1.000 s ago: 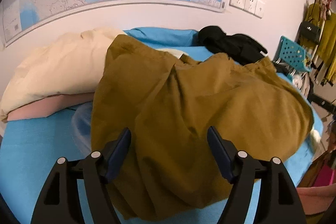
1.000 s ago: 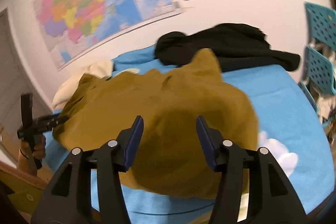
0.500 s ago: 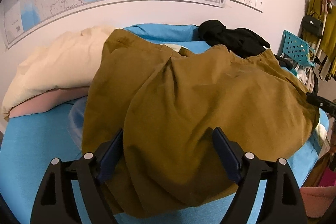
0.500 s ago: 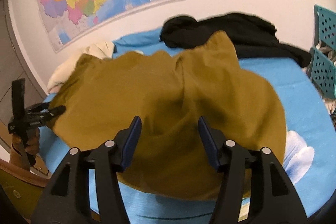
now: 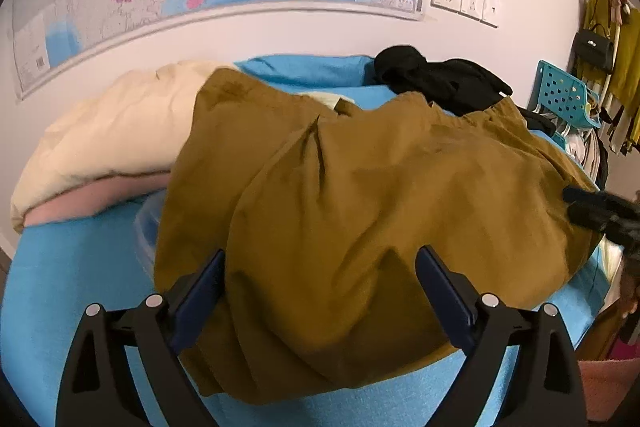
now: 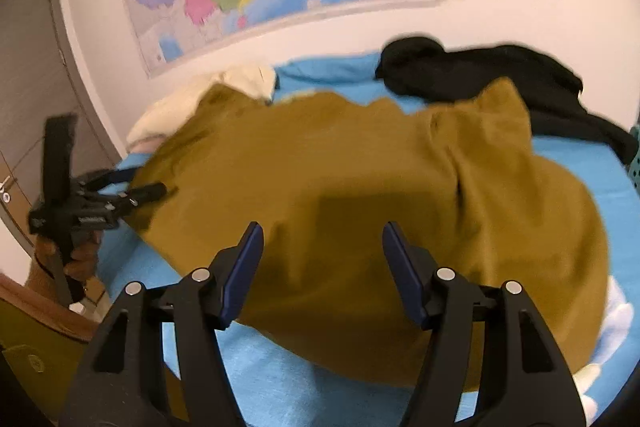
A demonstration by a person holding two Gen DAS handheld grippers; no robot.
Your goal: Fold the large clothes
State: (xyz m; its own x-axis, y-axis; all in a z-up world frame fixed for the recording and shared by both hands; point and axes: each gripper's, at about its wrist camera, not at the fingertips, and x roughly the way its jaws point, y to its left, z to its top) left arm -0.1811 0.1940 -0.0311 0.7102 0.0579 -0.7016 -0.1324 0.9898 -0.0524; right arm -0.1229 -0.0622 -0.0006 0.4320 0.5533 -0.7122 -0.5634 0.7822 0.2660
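A large mustard-brown garment (image 5: 360, 211) lies spread and rumpled over the blue bed (image 5: 68, 283). My left gripper (image 5: 322, 267) hovers over the garment's near edge. Its jaws are opening wide, with cloth under them but none pinched. In the right wrist view the same garment (image 6: 360, 183) fills the middle. My right gripper (image 6: 322, 247) hangs above its near hem, jaws opening, pads clear of the cloth. The left gripper (image 6: 140, 183), held by a hand (image 6: 76, 259), points at the garment's left edge. The right gripper's tip (image 5: 592, 211) shows at the garment's right edge.
A cream duvet (image 5: 108, 135) over pink cloth (image 5: 92, 199) lies at the back left of the bed. A black garment (image 5: 440, 83) lies by the wall. A teal basket (image 5: 564, 95) and hanging clothes (image 5: 616, 67) stand to the right, and a door (image 6: 28, 67) to the left.
The left jaws have spread wider over the cloth. The right gripper has moved nearer and lower over the garment, its jaws a little wider. The garment has settled flatter on the bed.
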